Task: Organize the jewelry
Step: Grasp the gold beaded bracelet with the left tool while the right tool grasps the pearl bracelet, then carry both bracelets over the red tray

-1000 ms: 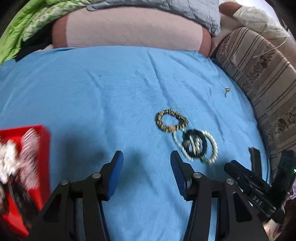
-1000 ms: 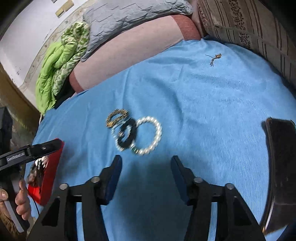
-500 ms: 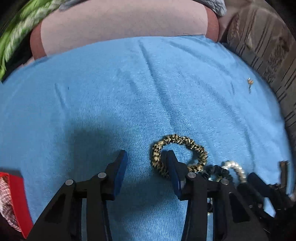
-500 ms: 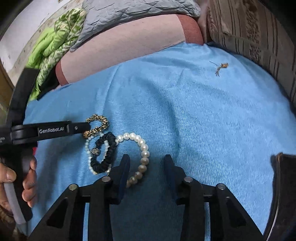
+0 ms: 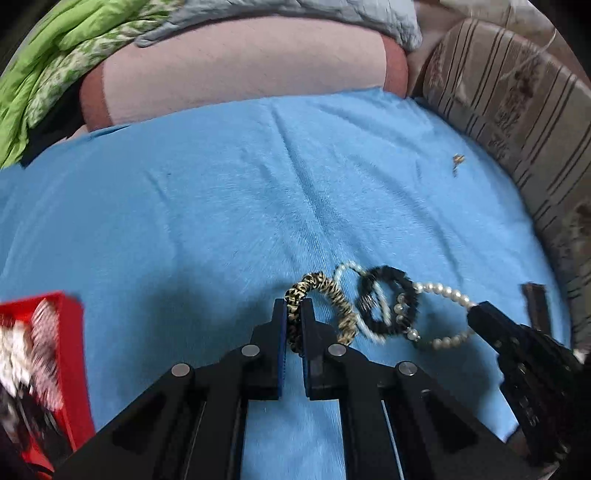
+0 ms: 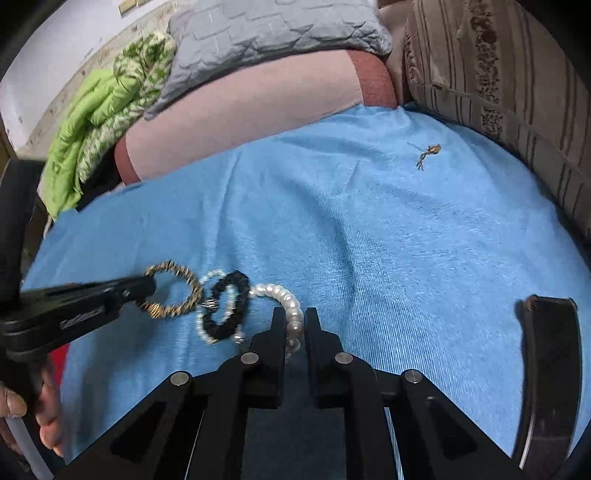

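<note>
On the blue cloth [image 5: 229, 206], the left gripper [image 5: 294, 319] pinches the gold band [image 5: 325, 295] and the right gripper [image 6: 294, 325] the pearls [image 6: 284, 299]; draw them apart slowly, freeing the black band [image 6: 225, 310].

The blue sheet [image 5: 229, 206] is soft matt cloth with a fine ribbed nap. Glossy pearl beads [image 6: 291, 314] catch the light; the black bracelet [image 5: 406, 291] looks dull and beaded, the gold-and-black one [image 5: 332, 291] mottled with a faint sheen. Both grippers [image 5: 293, 314] are smooth matt black plastic with bright metal pins. The grey pillow [image 6: 266, 33] is quilted fabric.
</note>
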`<state>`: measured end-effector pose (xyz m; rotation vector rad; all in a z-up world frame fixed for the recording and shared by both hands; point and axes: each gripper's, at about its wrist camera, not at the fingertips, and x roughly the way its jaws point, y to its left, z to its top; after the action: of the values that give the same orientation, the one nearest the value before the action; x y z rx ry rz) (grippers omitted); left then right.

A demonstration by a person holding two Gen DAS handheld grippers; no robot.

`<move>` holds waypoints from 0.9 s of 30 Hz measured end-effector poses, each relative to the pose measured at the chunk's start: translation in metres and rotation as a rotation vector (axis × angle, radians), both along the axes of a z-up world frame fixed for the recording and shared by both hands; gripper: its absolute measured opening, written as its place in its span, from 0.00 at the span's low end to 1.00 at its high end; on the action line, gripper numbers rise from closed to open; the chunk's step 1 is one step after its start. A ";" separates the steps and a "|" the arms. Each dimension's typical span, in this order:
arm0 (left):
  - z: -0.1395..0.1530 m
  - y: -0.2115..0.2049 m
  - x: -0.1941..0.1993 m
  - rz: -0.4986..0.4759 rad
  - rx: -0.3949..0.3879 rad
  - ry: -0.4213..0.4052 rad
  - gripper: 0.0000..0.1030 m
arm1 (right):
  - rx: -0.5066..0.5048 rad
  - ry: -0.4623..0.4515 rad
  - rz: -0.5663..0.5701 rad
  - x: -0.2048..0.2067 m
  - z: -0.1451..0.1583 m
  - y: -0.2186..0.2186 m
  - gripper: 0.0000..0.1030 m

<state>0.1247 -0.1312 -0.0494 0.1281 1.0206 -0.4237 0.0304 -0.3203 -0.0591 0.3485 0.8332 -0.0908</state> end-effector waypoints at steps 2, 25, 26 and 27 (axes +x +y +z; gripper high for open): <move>0.011 0.014 -0.012 0.008 -0.035 -0.002 0.06 | 0.002 -0.014 0.001 -0.008 0.008 0.004 0.11; 0.061 0.231 -0.112 0.334 -0.111 -0.136 0.06 | 0.013 -0.088 0.146 -0.066 0.066 0.095 0.11; 0.062 0.243 -0.114 0.359 -0.105 -0.143 0.06 | 0.009 -0.089 0.165 -0.067 0.068 0.104 0.11; 0.062 0.250 -0.114 0.373 -0.099 -0.147 0.06 | 0.006 -0.089 0.183 -0.066 0.070 0.112 0.11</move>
<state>0.0103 0.1190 0.0128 -0.1186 0.8534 -0.1216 -0.0356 -0.2087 0.0105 0.2786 0.7734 0.0972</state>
